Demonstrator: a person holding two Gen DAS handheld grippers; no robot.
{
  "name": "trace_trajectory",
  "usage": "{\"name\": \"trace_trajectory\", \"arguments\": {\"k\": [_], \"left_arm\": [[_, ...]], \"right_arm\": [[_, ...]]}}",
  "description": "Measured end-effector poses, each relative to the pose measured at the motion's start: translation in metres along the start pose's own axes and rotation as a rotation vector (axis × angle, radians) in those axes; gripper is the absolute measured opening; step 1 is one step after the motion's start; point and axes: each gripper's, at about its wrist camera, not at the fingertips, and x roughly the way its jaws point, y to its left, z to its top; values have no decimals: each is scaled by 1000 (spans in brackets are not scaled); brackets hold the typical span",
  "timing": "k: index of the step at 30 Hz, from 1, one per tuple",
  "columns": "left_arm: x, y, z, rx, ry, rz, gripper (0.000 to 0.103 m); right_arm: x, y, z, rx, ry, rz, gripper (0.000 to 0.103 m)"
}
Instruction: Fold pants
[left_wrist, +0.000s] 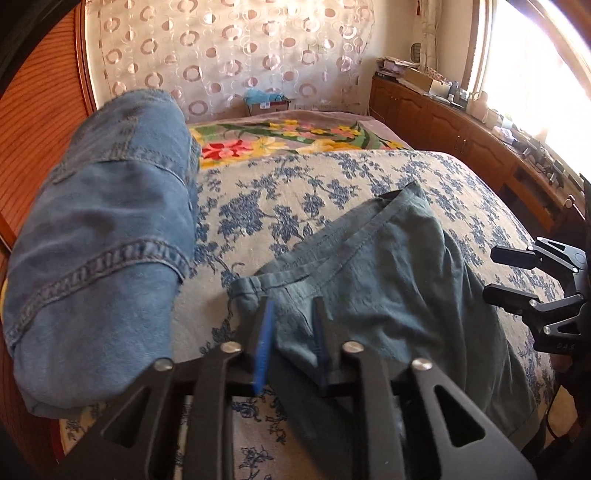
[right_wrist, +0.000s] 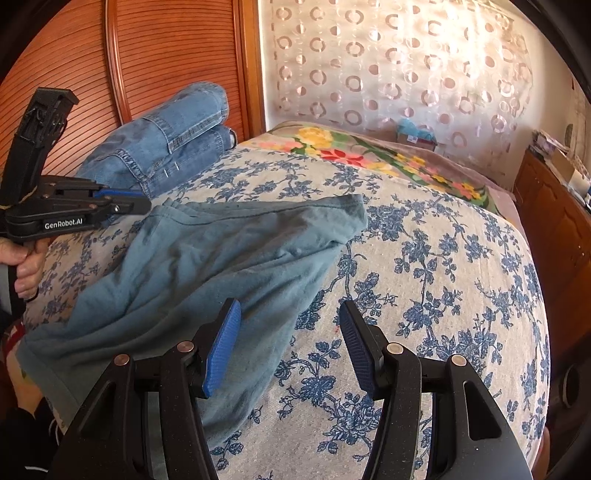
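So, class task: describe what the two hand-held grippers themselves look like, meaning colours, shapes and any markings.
Both are black, angular linkage frames with triangular cut-outs and silver pivot pins. The right gripper has blue, finely ribbed finger pads. The left gripper, seen from the side in the right wrist view, carries white "GenRobot.AI" lettering, a tall black block on top, and a pistol-style handle.

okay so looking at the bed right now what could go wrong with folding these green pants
The left gripper pinches only a thin edge of the rumpled grey-green cotton pants, so the fabric may slip out when lifted. The right gripper hangs open, holding nothing; lifting one-sided could bunch the cloth. The folded blue denim jeans lie close and could get dragged.
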Motion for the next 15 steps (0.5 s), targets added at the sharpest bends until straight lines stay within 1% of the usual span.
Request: {"name": "trace_trajectory", "arguments": {"k": [1,2,8,12,13,14,15], "left_arm": [[4,-1,-1,2,12,-1,31],[6,-3,-3,3,20,-3,32],[20,-7,-8,2,48,2,34],[23,-8,-9,21,43,58,33],[24,-9,-9,29,44,65,30],[24,-9,-10,37,45,63,19],[24,-9,-11,43,45,63,17]], "right_arm": [[0,1,0,-1,1,0,57],[1,1,0,-1,2,1,57],[1,1,0,0,2,3,57],[1,1,-1,0,1,4,57],[1,1,-1,0,1,4,57],[1,1,-1,0,1,4,57],[1,0,-1,0,1,4,57]]}}
